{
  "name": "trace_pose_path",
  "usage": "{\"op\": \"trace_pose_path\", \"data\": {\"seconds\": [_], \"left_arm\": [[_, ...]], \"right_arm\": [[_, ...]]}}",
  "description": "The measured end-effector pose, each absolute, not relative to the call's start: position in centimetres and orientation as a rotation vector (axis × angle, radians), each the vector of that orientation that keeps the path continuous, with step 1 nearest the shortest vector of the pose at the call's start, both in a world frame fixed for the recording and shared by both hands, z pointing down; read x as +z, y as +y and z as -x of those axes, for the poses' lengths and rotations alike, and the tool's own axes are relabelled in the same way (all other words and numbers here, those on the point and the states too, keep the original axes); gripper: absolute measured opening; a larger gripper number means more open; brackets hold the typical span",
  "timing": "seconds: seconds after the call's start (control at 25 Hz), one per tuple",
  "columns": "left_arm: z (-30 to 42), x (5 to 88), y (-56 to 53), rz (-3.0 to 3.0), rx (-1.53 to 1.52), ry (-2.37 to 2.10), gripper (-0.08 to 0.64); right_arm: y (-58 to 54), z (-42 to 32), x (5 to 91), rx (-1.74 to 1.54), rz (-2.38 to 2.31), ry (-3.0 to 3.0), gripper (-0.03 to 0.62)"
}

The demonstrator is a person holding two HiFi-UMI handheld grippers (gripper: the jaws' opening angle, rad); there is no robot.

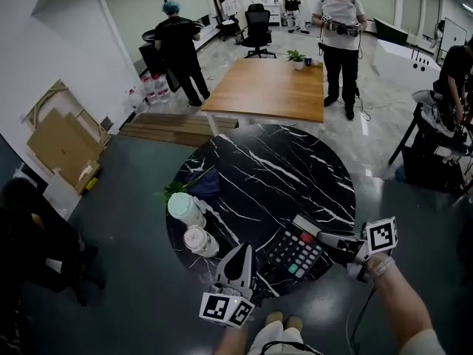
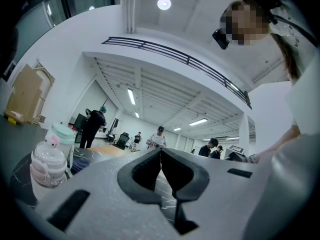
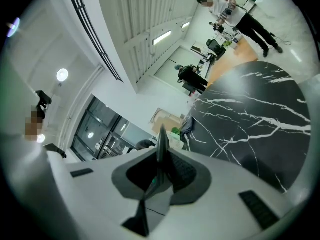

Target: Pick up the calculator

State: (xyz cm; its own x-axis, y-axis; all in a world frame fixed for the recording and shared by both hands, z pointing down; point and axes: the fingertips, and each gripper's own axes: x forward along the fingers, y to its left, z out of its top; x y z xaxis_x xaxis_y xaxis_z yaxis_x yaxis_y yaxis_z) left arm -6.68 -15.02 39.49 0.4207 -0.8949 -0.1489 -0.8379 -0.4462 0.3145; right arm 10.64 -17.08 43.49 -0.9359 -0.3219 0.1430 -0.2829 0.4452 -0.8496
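Observation:
The calculator (image 1: 295, 254), dark with grey keys plus a red and a green one, sits over the near edge of the black marble table (image 1: 273, 176). My right gripper (image 1: 327, 241) is shut on its right end. In the right gripper view the calculator (image 3: 161, 143) shows edge-on, with the right gripper (image 3: 162, 156) pressed against it. My left gripper (image 1: 240, 266) hovers just left of the calculator, shut and holding nothing. In the left gripper view the left gripper (image 2: 161, 152) has its tips together over the tabletop.
A mint-lidded bottle (image 1: 185, 208) and a pink-topped bottle (image 1: 200, 241) stand at the table's left, with a dark blue cloth and green stems (image 1: 201, 183) behind them. Both bottles (image 2: 48, 167) are left of the left gripper. Beyond are a wooden table (image 1: 266, 87), several people and cardboard (image 1: 63, 148).

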Motion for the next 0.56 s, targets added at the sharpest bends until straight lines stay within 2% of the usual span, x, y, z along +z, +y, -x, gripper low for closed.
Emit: {"op": "trace_pose_path", "data": {"seconds": [0.56], "left_arm": [[6.3,40.5,-14.2,-2.501,-0.401,-1.515,0.008]], "right_arm": [[-18.4,-11.0,44.1,-1.51,0.676,2.557,0.054]]}}
